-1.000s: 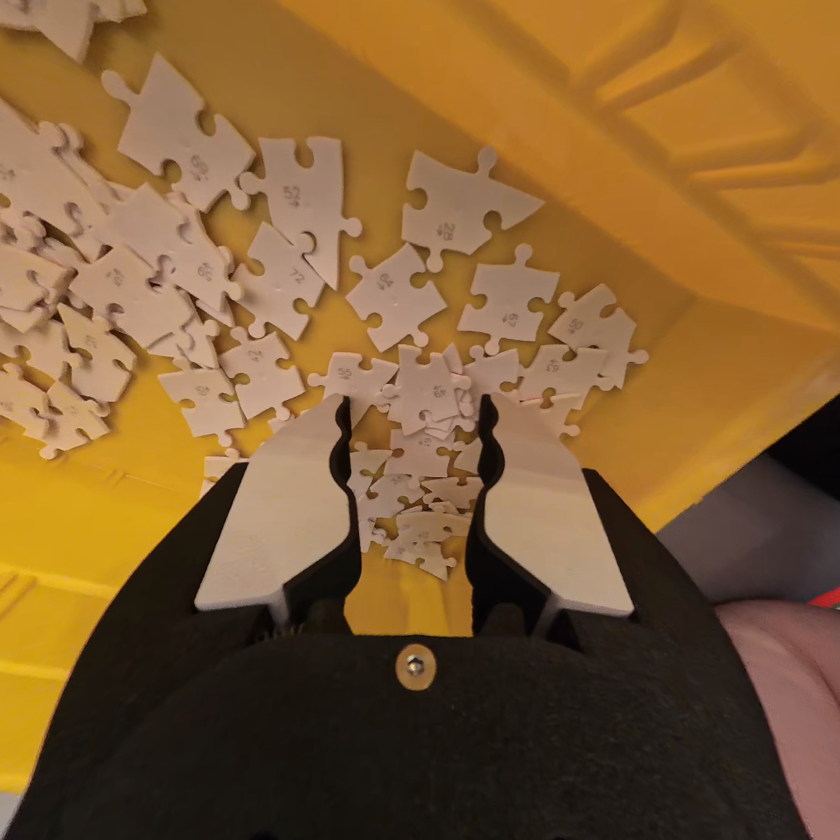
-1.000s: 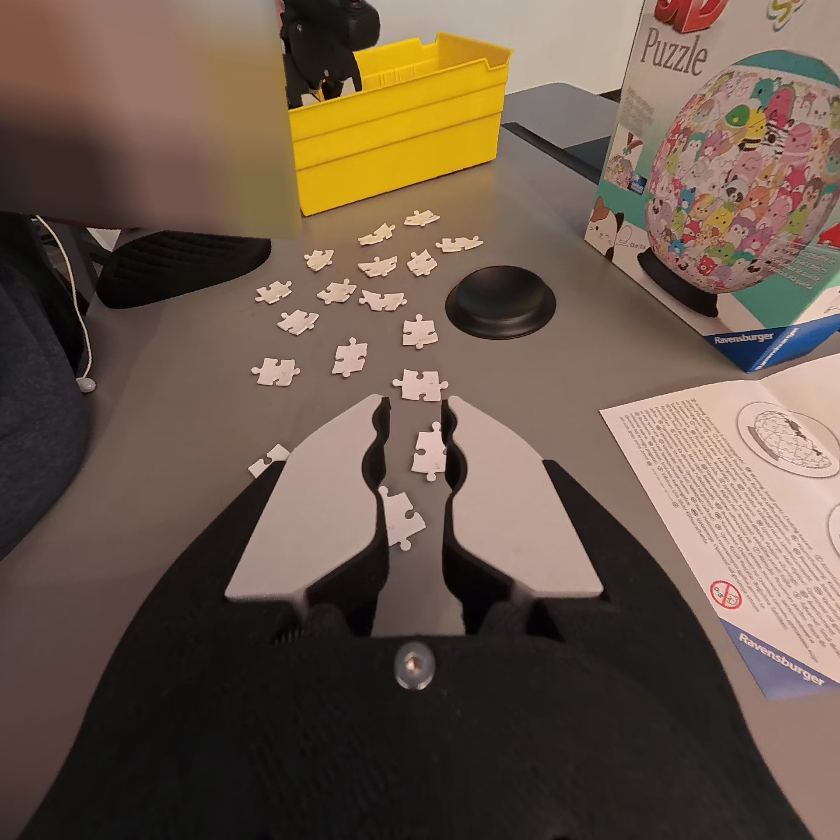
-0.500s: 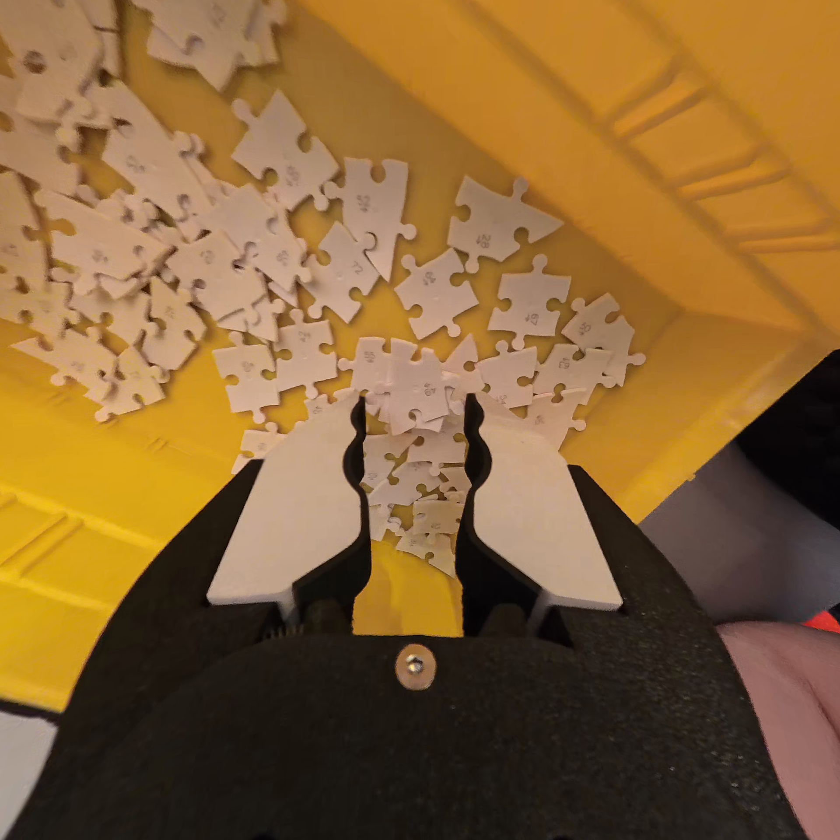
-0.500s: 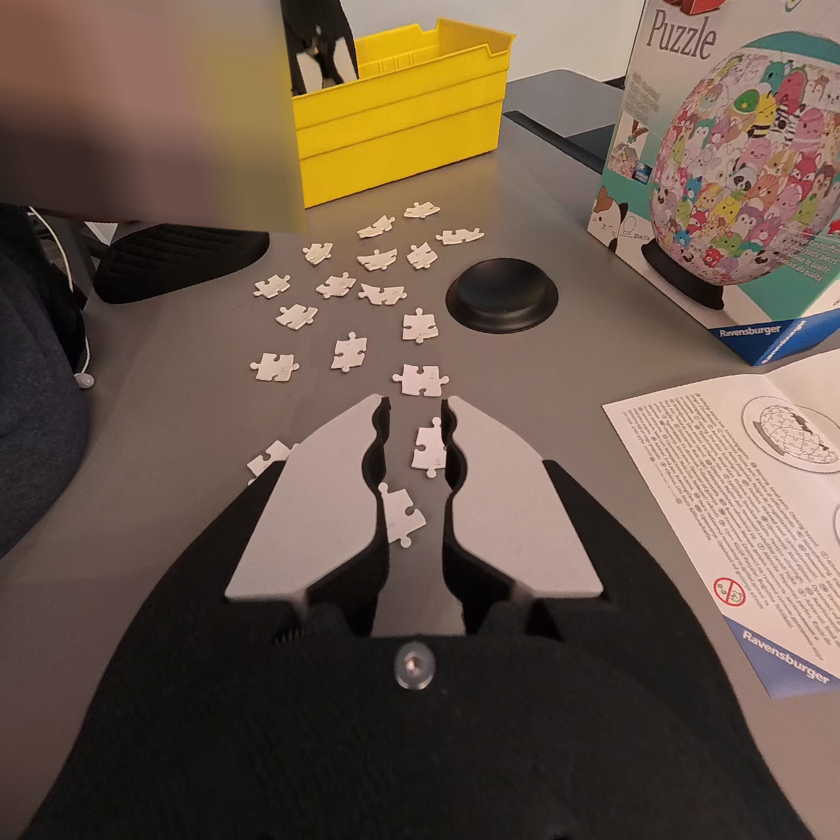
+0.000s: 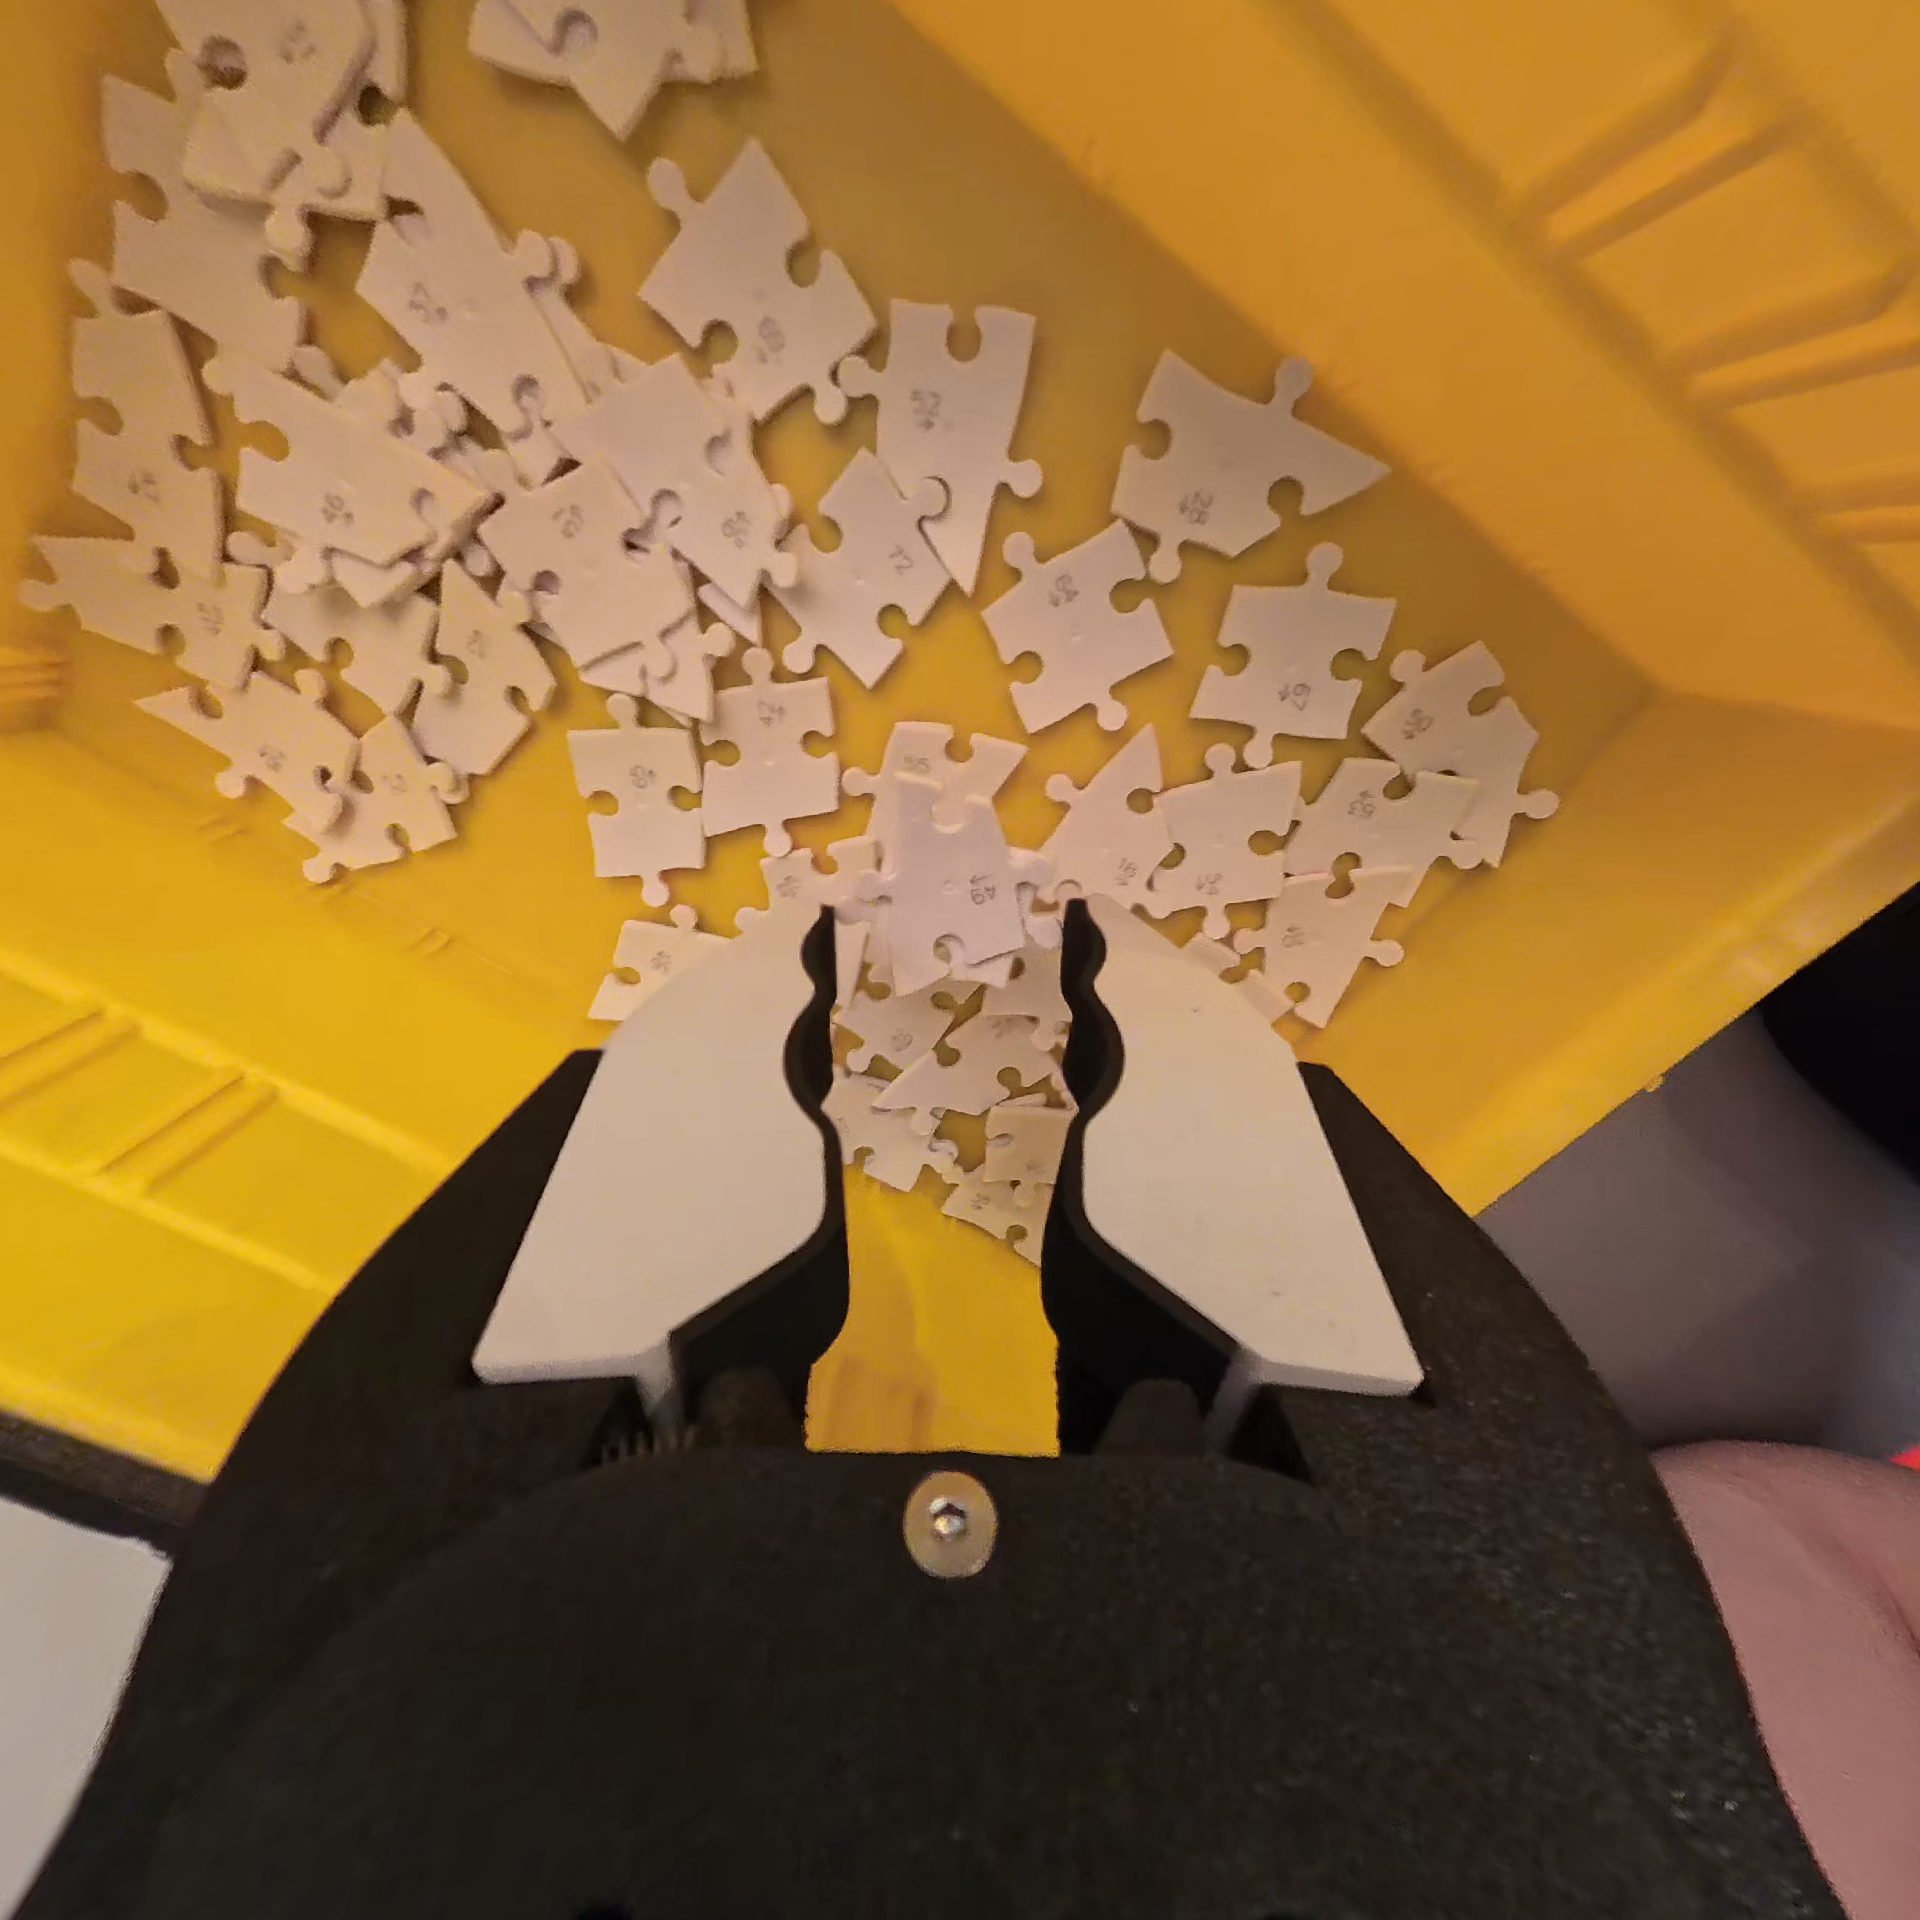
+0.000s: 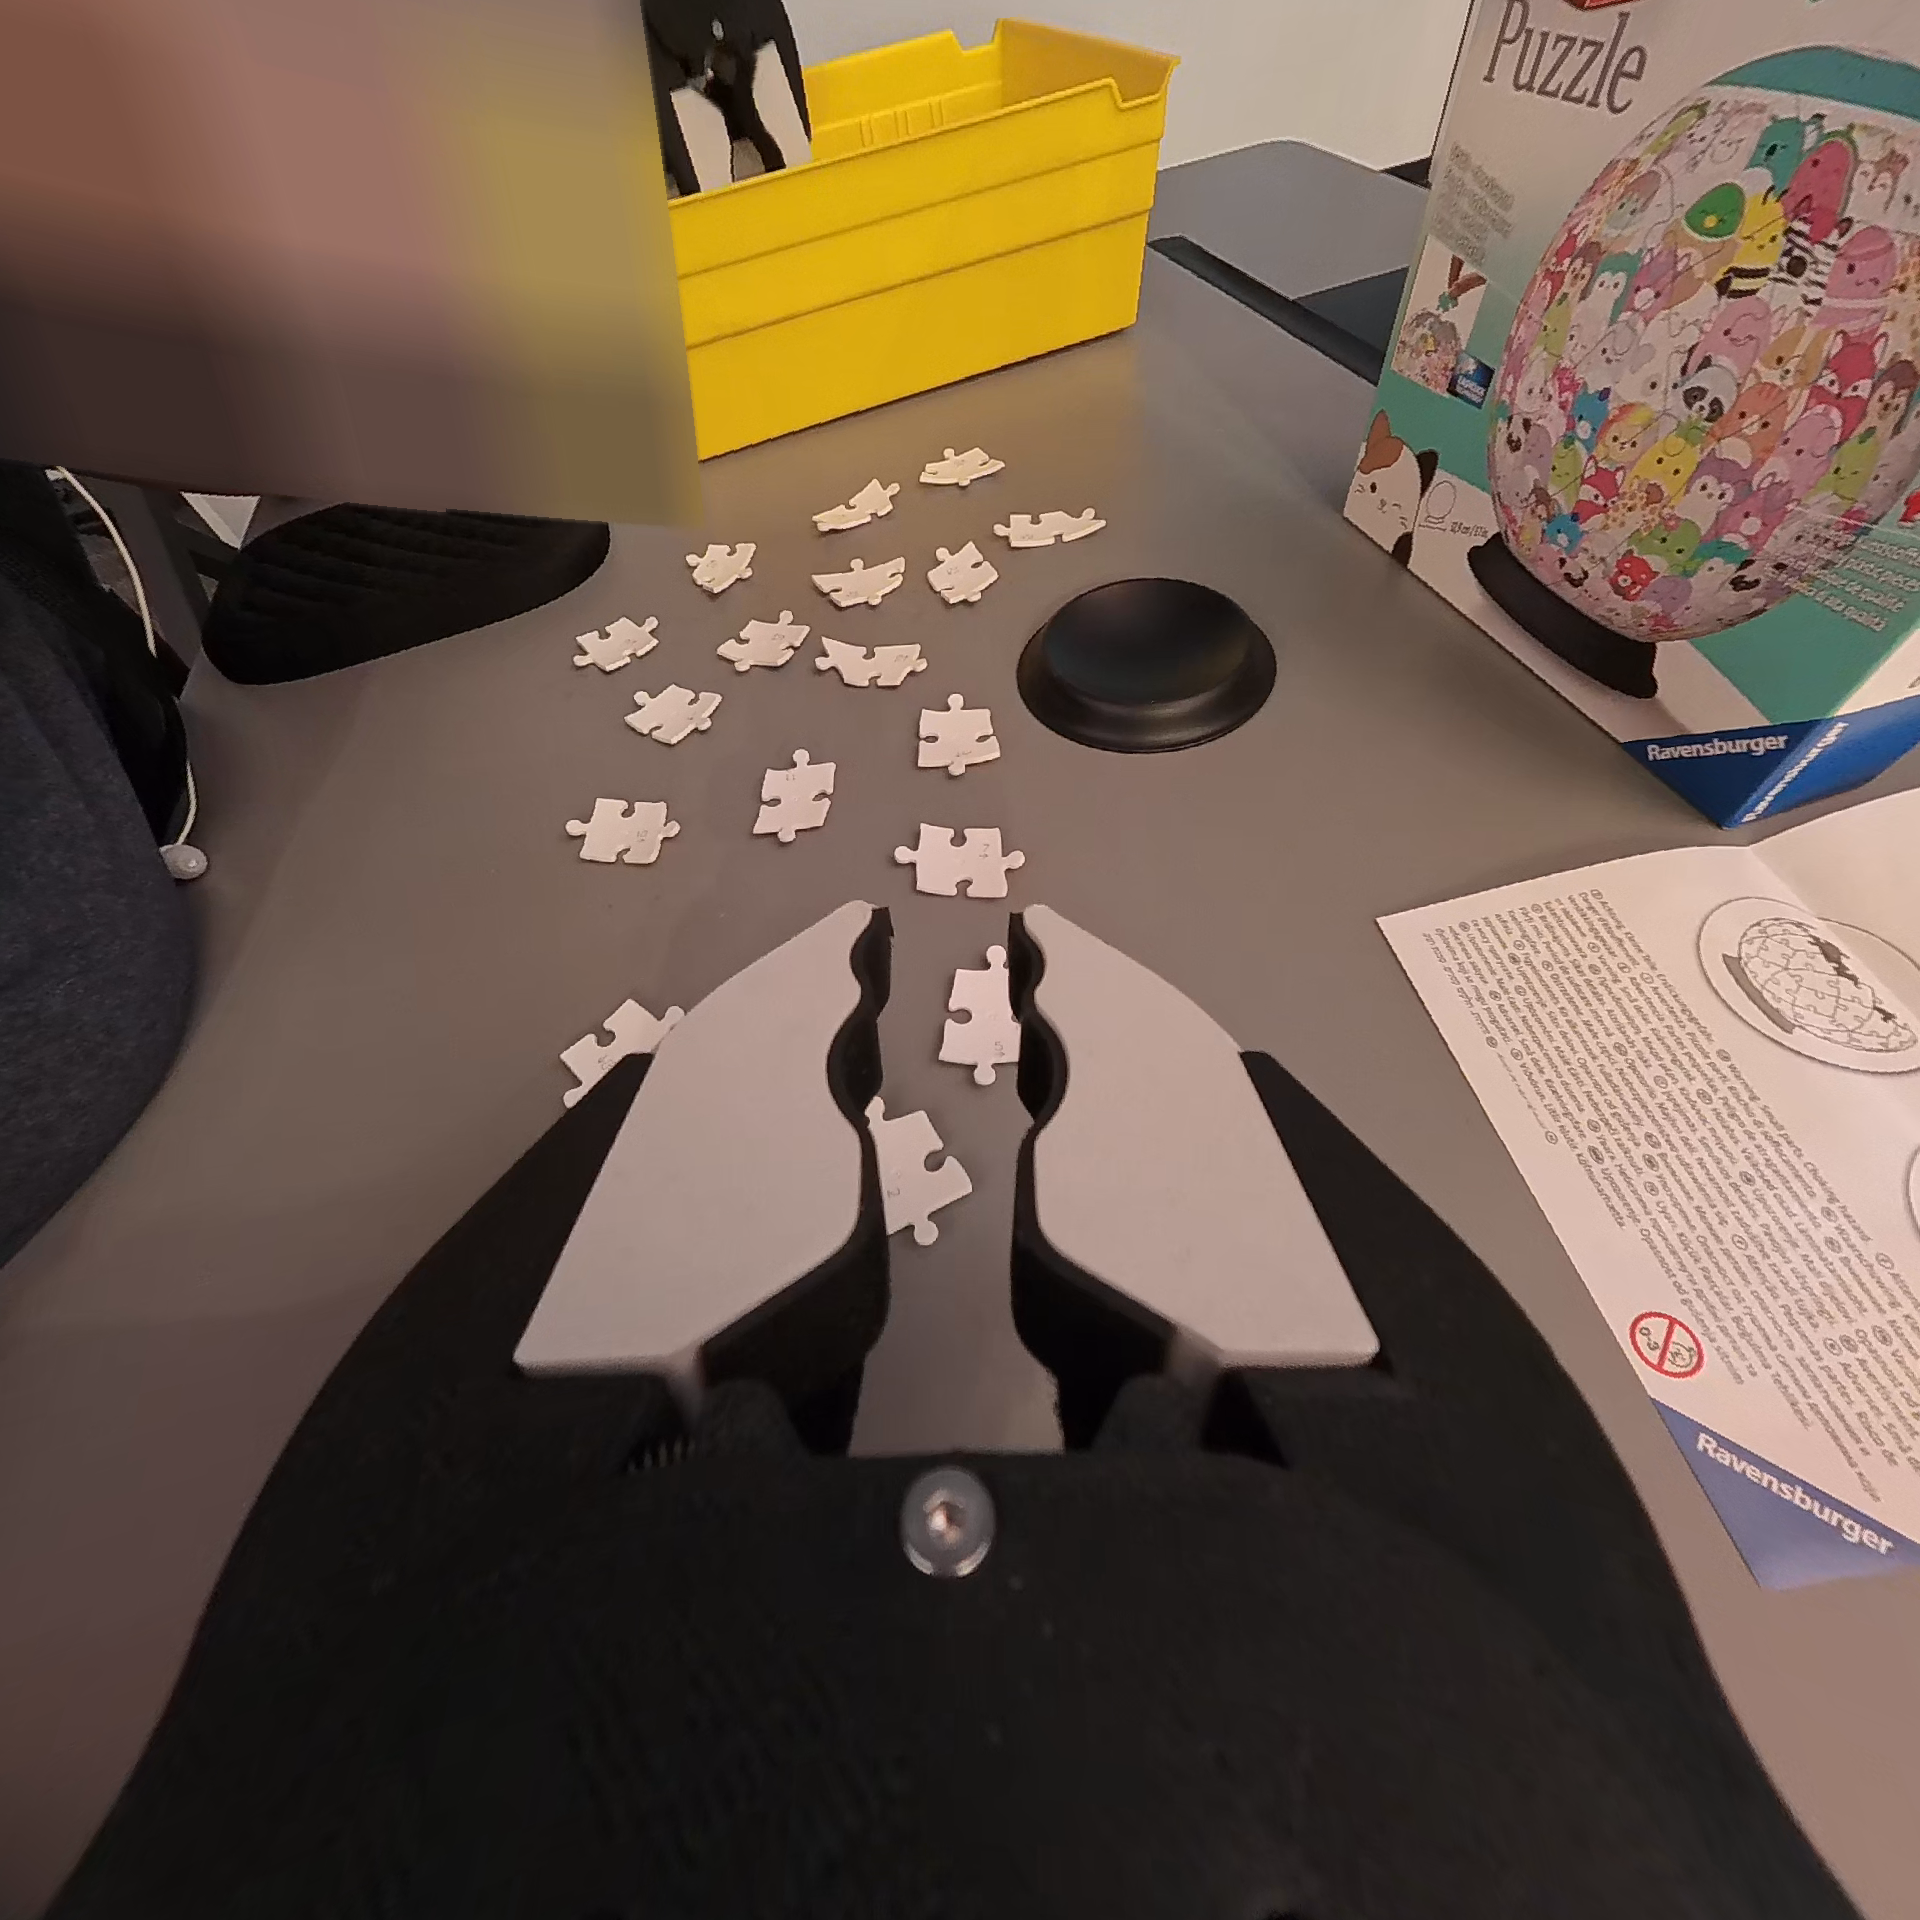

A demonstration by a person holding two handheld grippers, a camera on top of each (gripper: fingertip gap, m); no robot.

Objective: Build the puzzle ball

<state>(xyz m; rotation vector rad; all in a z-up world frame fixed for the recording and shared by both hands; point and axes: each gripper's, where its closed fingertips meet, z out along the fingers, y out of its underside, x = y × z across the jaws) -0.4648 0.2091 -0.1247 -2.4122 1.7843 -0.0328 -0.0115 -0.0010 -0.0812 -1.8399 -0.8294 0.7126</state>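
Many white numbered puzzle pieces [image 5: 1081, 639] lying blank side up on floor of yellow plastic bin [image 5: 1351, 260], overlapping in heap toward left, spreading singly toward right. 1 white piece [image 5: 961, 894] standing tilted above pile, at left gripper [image 5: 945, 935] fingertips, jaws apart. Whether fingers are gripping it, cannot tell. More white pieces [image 6: 795, 800] lying flat, scattered apart on grey table [image 6: 364, 987], between bin and black round stand [image 6: 1143, 665].
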